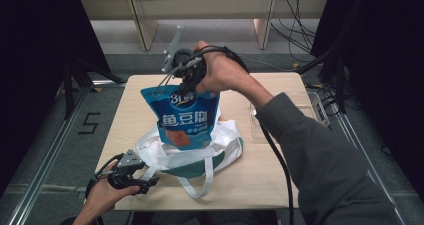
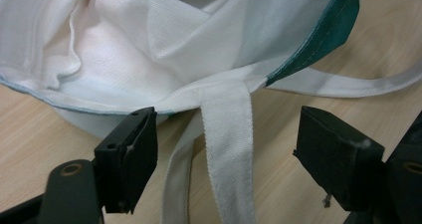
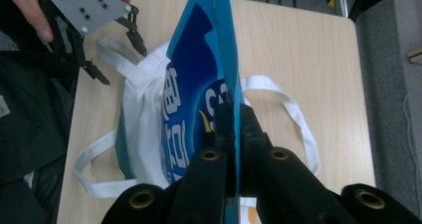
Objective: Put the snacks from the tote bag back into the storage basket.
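Your right gripper [image 1: 186, 85]: jaws clamped on top edge of blue snack pouch [image 1: 186, 119], pouch held upright, lower end inside mouth of white cloth bag [image 1: 165, 155]. Your left gripper [image 1: 152, 181]: jaws wide apart, nothing between pads, low at bag's near edge, white strap [image 2: 226, 149] lying between jaws. Bag with green trim lies mid wooden table [image 1: 250, 180]. Clear plastic tray [image 1: 312, 105] at table's right edge.

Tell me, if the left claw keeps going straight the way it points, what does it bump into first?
Probably the white strap of the tote bag: it lies on the table between the open left claw jaws, the bag's rim just beyond. Depth is hard to judge.
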The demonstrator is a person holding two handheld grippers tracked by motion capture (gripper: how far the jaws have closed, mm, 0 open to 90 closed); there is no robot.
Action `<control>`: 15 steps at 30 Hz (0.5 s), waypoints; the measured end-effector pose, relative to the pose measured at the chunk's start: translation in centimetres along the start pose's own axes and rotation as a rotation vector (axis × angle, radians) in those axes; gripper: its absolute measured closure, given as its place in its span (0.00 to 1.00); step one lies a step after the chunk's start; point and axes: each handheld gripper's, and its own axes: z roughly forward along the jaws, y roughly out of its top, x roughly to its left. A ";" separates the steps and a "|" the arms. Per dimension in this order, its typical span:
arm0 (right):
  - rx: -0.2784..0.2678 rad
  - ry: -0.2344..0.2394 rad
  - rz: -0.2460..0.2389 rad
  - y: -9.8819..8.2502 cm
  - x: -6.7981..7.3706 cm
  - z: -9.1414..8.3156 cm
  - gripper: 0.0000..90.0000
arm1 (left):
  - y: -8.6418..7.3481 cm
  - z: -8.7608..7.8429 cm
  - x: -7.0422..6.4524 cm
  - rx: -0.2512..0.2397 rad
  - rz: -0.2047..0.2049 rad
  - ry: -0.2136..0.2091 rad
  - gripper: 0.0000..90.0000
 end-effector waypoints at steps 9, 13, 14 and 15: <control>0.012 -0.078 0.031 -1.8 0.0 -5.9 1.00 | 0.0 0.1 0.0 0.007 0.000 0.003 0.26; 0.033 -0.098 0.046 -3.9 -0.3 -7.2 1.00 | 0.1 0.1 0.1 0.008 0.014 0.007 0.26; 0.044 -0.104 0.074 -4.5 -0.3 -7.5 1.00 | 0.1 0.1 0.1 0.006 0.012 0.006 0.26; 0.050 -0.111 0.085 -5.1 -0.3 -7.7 1.00 | 0.1 0.1 0.1 0.006 0.012 0.006 0.26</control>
